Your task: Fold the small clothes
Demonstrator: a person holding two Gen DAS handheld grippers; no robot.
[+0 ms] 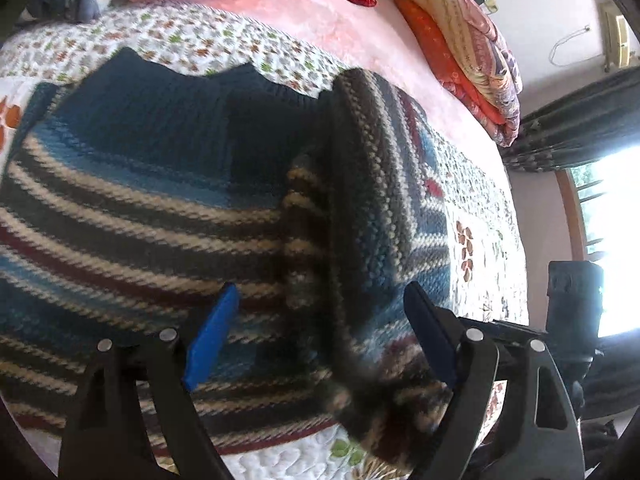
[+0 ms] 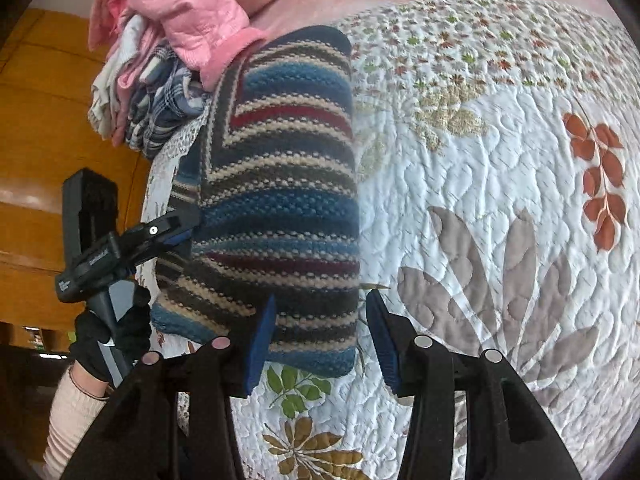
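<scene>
Folding a striped knit sweater [image 2: 276, 200] on a quilted bedspread [image 2: 500, 184], a person works two handheld grippers from the bed's edge. At the far left of the right wrist view, a gloved hand [image 2: 116, 336] holds the left gripper [image 2: 180, 224], whose tip meets the sweater's left edge; from this angle it cannot be told whether it pinches the knit. In its own view the left gripper [image 1: 320, 340] stands wide, blue pads spread on either side of a raised, folded-over flap [image 1: 360, 184] of the sweater, nothing clamped between them. To the right, the right gripper [image 2: 320, 340] also stands wide, straddling the sweater's near right corner without closing on it.

The garment looks already doubled into a narrow panel, so the fold seems well along; the next move probably calls for closing on an edge or corner and carrying it across, keeping the layers aligned.

A heap of pink and plaid clothes [image 2: 176, 52] covers the sweater's far left corner. Motion blur smears the flap's near end in the left view, and the sweater's sleeves cannot be made out.
</scene>
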